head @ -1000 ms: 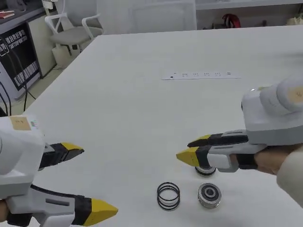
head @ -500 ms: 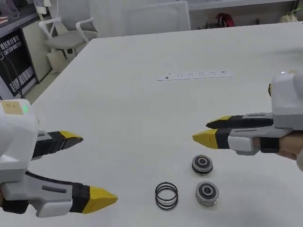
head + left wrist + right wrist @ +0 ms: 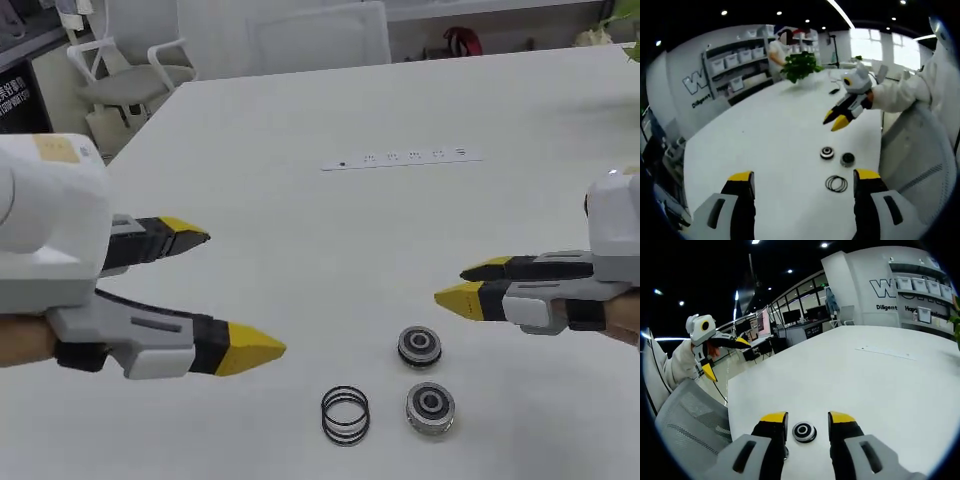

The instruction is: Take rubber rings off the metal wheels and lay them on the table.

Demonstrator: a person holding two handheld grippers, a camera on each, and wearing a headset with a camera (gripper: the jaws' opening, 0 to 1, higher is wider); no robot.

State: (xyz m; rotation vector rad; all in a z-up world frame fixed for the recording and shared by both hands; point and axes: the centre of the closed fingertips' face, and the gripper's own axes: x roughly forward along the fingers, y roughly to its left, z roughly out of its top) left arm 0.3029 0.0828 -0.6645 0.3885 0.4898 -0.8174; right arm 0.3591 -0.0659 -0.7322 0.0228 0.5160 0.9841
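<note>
On the white table (image 3: 300, 250), a far metal wheel (image 3: 419, 345) and a near metal wheel (image 3: 431, 408) lie flat, close together but apart. The loose rubber rings (image 3: 345, 415), overlapping black loops, lie on the tabletop just left of the near wheel. The left gripper (image 3: 230, 292) hovers above the table with its yellow-tipped jaws spread wide and empty. The right gripper (image 3: 468, 283) hangs beyond and to the right of the far wheel, its jaws parted more narrowly and gripping nothing. A power strip (image 3: 400, 158) lies farther back.
</note>
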